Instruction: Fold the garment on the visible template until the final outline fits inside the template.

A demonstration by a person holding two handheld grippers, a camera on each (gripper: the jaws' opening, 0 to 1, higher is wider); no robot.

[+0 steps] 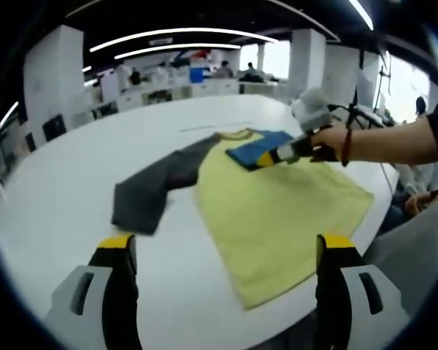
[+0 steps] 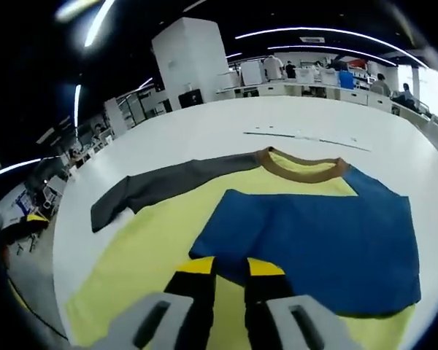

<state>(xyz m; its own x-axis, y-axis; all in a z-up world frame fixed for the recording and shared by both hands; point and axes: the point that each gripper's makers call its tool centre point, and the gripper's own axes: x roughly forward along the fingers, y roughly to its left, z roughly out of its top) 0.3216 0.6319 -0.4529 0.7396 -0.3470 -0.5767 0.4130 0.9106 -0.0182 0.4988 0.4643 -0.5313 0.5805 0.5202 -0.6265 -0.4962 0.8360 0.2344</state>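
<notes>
Lying flat on a large white table point(image 1: 73, 204), a long-sleeved shirt point(image 1: 285, 211) is seen with a pale yellow body, a brown collar point(image 2: 301, 169), one grey sleeve point(image 1: 157, 189) and one blue sleeve point(image 2: 321, 244). In the left gripper view the grey sleeve is stretched out away from the body and bent partway along, its cuff end resting on bare tabletop, while the blue sleeve is folded inward over the upper chest. The shirt's hem reaches close to the near edge of the table.

The left gripper point(image 1: 223, 251) is held above the table short of the shirt, its two yellow-tipped jaws spread wide apart — nothing is held between them, and only tabletop and the yellow cloth are seen in the gap.

The right gripper point(image 2: 230, 271) is set at the edge of the folded blue sleeve; in the right gripper view its jaws are drawn nearly together, with only a narrow slot left between the yellow tips, and the blue fabric's edge sits right at those tips. Whether cloth is actually pinched there cannot be told (the slot is dark and small). In the left gripper view the same gripper point(image 1: 277, 154) is seen from the side over the blue sleeve, carried by a person's hand point(image 1: 334, 140) with a dark band at the wrist.

A thin pale strip point(image 2: 306, 136) lies on the table beyond the collar — well apart from the shirt. Desks, pillars and seated people are visible in the office behind.
</notes>
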